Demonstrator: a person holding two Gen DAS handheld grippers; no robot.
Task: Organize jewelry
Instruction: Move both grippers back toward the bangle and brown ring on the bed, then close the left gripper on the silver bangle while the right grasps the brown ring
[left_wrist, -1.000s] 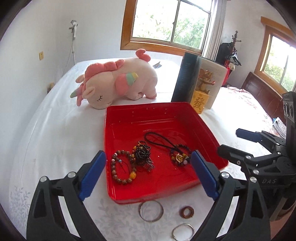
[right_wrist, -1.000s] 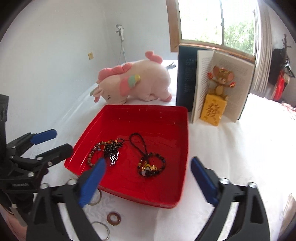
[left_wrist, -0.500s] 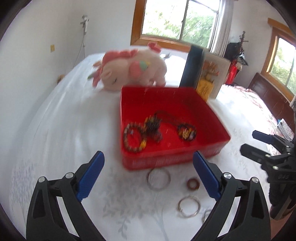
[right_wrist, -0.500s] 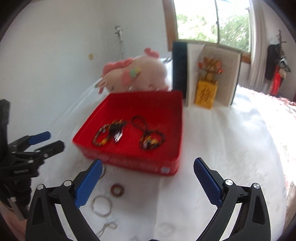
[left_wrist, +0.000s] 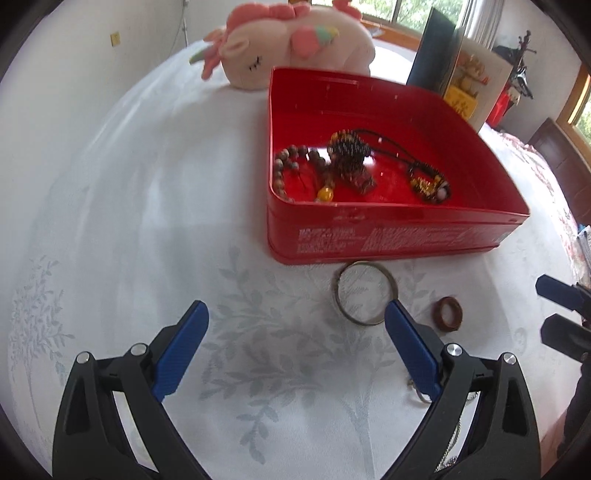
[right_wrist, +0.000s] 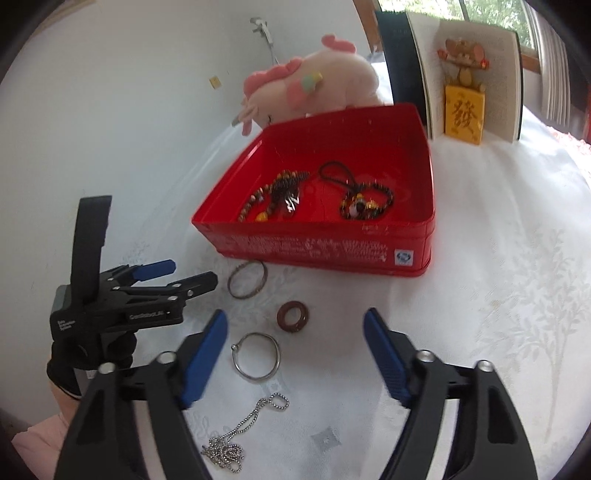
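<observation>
the small brown wooden ring (right_wrist: 293, 312) lies flat on the white embroidered bed cover (right_wrist: 498, 295), just ahead of the right gripper (right_wrist: 295, 325) and left of its centre line. the right gripper is nearer than the left gripper (left_wrist: 295, 321), which hangs wide open and empty by the thin dull metal bangle (left_wrist: 365, 291). since a second ago both views look lower, the red tin tray (right_wrist: 406, 254) has receded, and the right jaws have just been closing with nothing between them.

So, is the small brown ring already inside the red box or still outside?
Outside. The brown ring lies flat on the white cloth in front of the red box, between two metal bangles.
</observation>
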